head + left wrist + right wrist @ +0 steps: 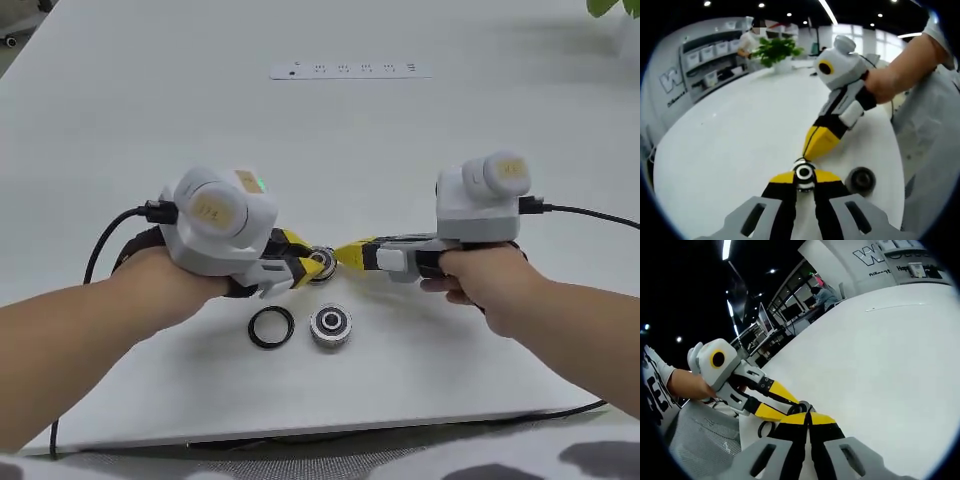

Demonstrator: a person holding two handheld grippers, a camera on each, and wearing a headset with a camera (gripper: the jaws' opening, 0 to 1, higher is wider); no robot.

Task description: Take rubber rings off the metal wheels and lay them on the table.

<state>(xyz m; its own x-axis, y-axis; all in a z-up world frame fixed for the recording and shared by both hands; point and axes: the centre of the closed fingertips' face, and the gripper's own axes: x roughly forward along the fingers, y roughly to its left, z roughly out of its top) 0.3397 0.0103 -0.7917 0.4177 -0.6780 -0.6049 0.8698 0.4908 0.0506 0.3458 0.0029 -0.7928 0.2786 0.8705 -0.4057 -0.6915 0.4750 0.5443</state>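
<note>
Table [150, 120], white and wide, with two hand-held grippers meeting near its centre. Left gripper [303, 266] points in from nine o'clock, clamped on a small wheel [322, 262]. Right gripper [345, 254] points in from three o'clock, jaws pressed together at that wheel's edge. Toward six o'clock lie a second wheel [331, 325] and, just beside it, one black rubber ring [271, 327], so one ring seems done. Jaw tips hide whether the clamped wheel's ring is pinched or loosened.
</note>
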